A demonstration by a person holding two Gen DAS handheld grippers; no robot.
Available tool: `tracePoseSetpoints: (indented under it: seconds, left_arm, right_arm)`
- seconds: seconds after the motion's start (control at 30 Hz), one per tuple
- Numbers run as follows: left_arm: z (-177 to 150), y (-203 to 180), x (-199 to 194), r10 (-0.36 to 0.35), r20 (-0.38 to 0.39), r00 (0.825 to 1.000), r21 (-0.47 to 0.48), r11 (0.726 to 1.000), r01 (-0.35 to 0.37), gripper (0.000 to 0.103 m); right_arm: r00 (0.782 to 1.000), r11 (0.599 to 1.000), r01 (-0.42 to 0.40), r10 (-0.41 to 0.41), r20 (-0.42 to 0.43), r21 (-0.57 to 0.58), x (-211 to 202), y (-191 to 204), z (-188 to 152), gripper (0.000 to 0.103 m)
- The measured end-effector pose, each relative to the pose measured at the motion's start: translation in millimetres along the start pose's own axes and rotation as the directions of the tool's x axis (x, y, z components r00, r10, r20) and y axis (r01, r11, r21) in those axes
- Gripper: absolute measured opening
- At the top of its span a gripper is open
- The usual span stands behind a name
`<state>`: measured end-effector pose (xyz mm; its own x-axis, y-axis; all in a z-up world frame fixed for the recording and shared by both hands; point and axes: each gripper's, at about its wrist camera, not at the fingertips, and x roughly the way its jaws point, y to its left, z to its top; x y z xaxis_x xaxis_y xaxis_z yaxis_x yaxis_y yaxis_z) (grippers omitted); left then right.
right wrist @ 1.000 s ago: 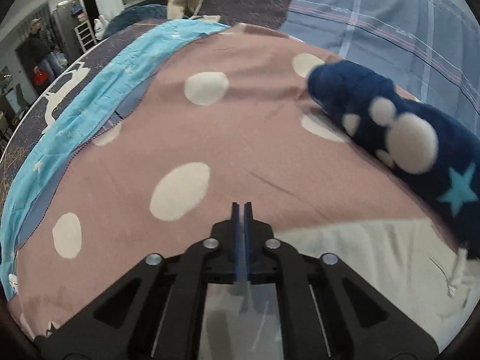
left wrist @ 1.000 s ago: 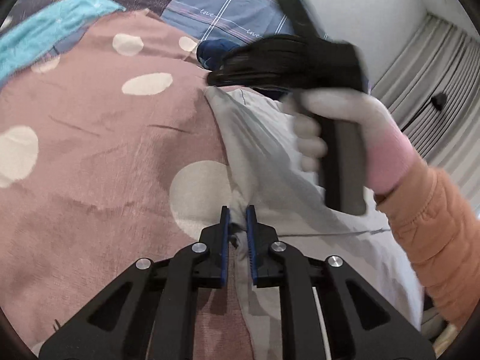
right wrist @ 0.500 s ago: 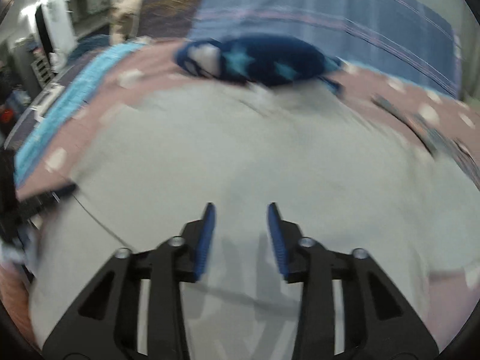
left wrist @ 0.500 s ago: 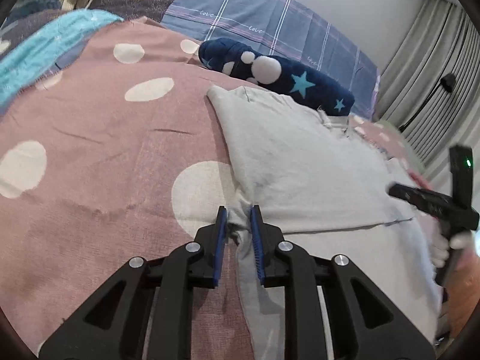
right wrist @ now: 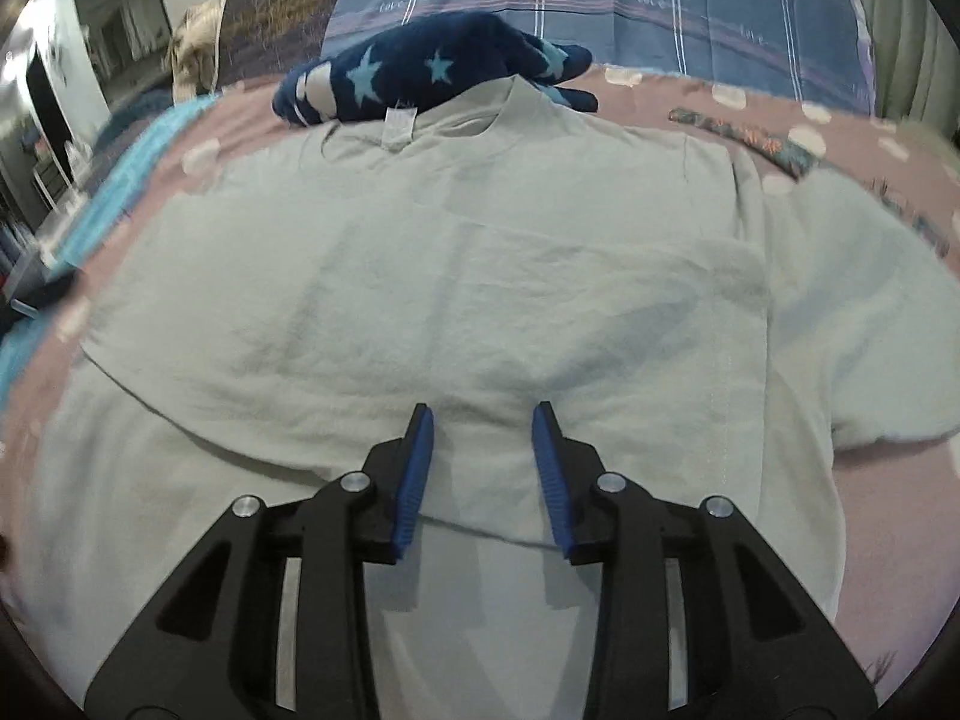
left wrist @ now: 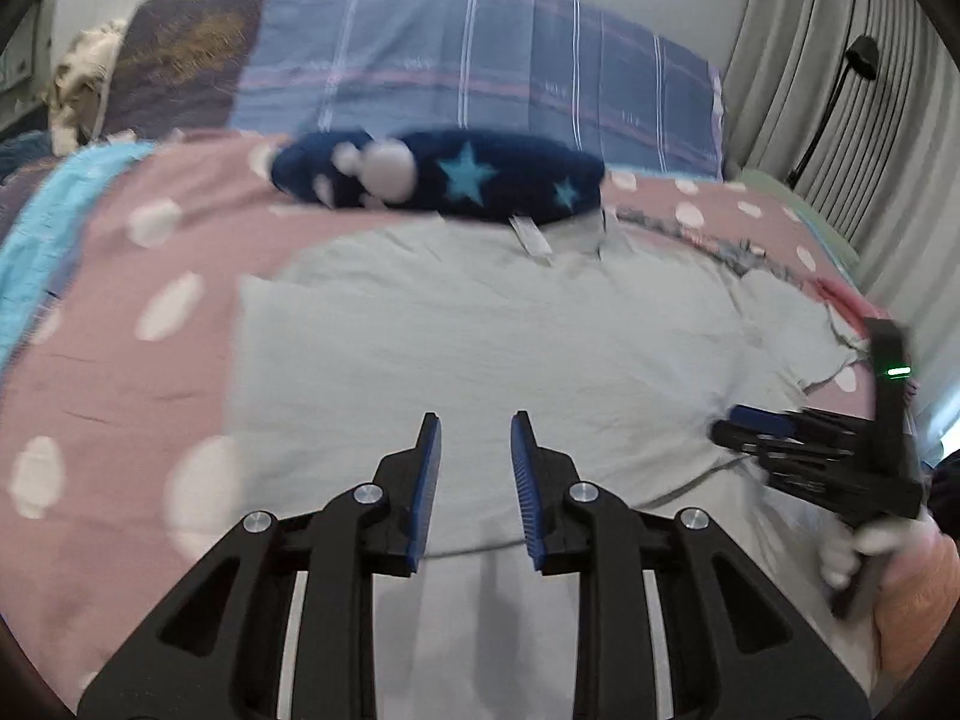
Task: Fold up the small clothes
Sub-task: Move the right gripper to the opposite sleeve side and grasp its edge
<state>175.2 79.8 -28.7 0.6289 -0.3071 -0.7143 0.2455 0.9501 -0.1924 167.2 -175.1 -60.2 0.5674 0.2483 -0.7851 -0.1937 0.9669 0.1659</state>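
Note:
A pale grey T-shirt [left wrist: 480, 336] lies flat on the pink polka-dot bedspread [left wrist: 114, 354], collar toward the pillows; its left side is folded over the middle. It fills the right wrist view [right wrist: 480, 276], with its white neck label [right wrist: 398, 125] at the top. My left gripper [left wrist: 475, 468] is open and empty above the shirt's lower part. My right gripper [right wrist: 483, 468] is open and empty over the shirt's middle, and also shows at the right edge of the left wrist view [left wrist: 798, 438].
A navy plush garment with stars [left wrist: 438, 177] lies just beyond the collar. A blue plaid pillow [left wrist: 474, 84] stands behind it. A turquoise blanket [left wrist: 36, 240] runs along the left. Curtains and a black lamp [left wrist: 840, 90] are at the right.
My left gripper let go of the shirt's edge, opened and swung to face the shirt square on. My right gripper opened and moved from the far left corner to over the shirt's middle.

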Motion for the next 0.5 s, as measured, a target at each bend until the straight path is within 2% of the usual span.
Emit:
tracePoseSetpoints:
  seconds: [0.03, 0.13, 0.17, 0.23, 0.3, 0.37, 0.4, 0.5]
  left_arm:
    - [-2, -3, 16, 0.002, -0.030, 1.000, -0.012, 1.000, -0.002, 0.026]
    - [-18, -8, 52, 0.021, -0.096, 0.995, -0.027, 0.999, -0.024, 0.027]
    - [-23, -11, 54, 0.032, -0.059, 0.998, -0.007, 0.999, -0.033, 0.029]
    - [-23, -13, 52, 0.045, -0.063, 0.997, 0.006, 0.999, -0.045, 0.029]
    - [-25, -15, 53, 0.060, -0.058, 0.997, 0.020, 0.998, -0.059, 0.030]
    - [-24, -18, 53, 0.073, -0.056, 0.996, 0.031, 0.997, -0.071, 0.030]
    - [-25, -19, 53, 0.079, -0.055, 0.995, 0.037, 0.996, -0.077, 0.030]
    - [-25, -23, 54, 0.094, -0.052, 0.994, 0.049, 0.995, -0.091, 0.030]
  right_arm:
    - [1.000, 0.999, -0.013, 0.013, 0.002, 0.029, -10, -9, -1, 0.032]
    - [0.997, 0.998, -0.001, -0.004, 0.079, 0.057, -47, -34, -11, 0.032]
    - [0.994, 0.997, 0.023, -0.031, 0.107, 0.074, -62, -51, -16, 0.033]
    - [0.988, 0.987, 0.060, -0.080, 0.133, 0.147, -87, -91, -25, 0.034]
    - [0.980, 0.955, 0.090, -0.136, 0.146, 0.283, -111, -150, -38, 0.034]
    - [0.968, 0.898, 0.120, -0.200, 0.149, 0.424, -131, -203, -51, 0.035]
    - [0.963, 0.869, 0.127, -0.224, 0.152, 0.478, -139, -224, -56, 0.035]
    - [0.952, 0.822, 0.108, -0.248, 0.181, 0.559, -157, -261, -66, 0.038]
